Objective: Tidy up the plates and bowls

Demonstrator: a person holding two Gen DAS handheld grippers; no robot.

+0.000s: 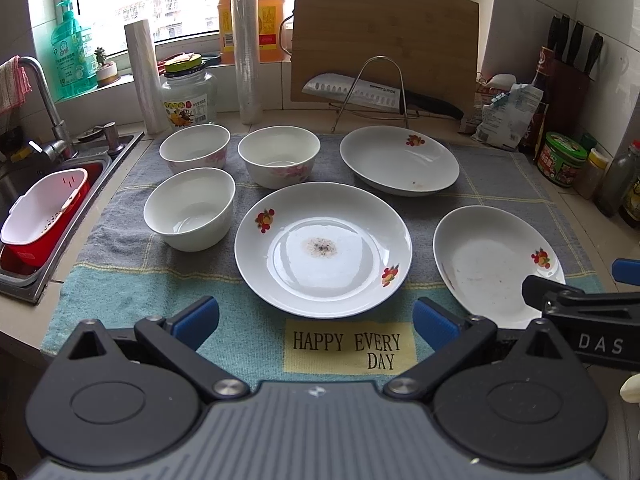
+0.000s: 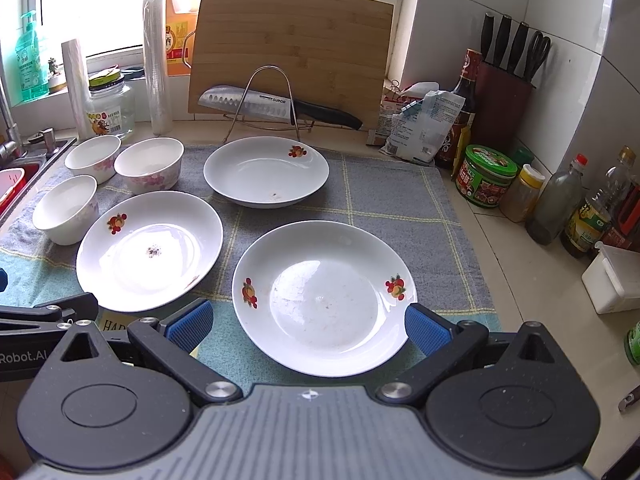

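Three white plates with fruit prints lie on a checked cloth: a middle plate [image 1: 323, 249] [image 2: 149, 250] with a dark stain, a far plate [image 1: 399, 160] [image 2: 265, 171], and a right plate [image 1: 494, 264] [image 2: 324, 298]. Three white bowls stand at the left: a near bowl [image 1: 189, 208] [image 2: 66, 209] and two far bowls [image 1: 195, 147] [image 1: 279, 156]. My left gripper [image 1: 316, 322] is open, just short of the middle plate's near rim. My right gripper [image 2: 308, 326] is open, its blue pads either side of the right plate's near rim.
A sink [image 1: 36, 200] with a red-and-white basket lies at the left. A knife on a wire rack [image 1: 380, 92], a cutting board, jars and rolls line the back. Bottles, a knife block [image 2: 504, 96] and a white box [image 2: 612, 280] crowd the right.
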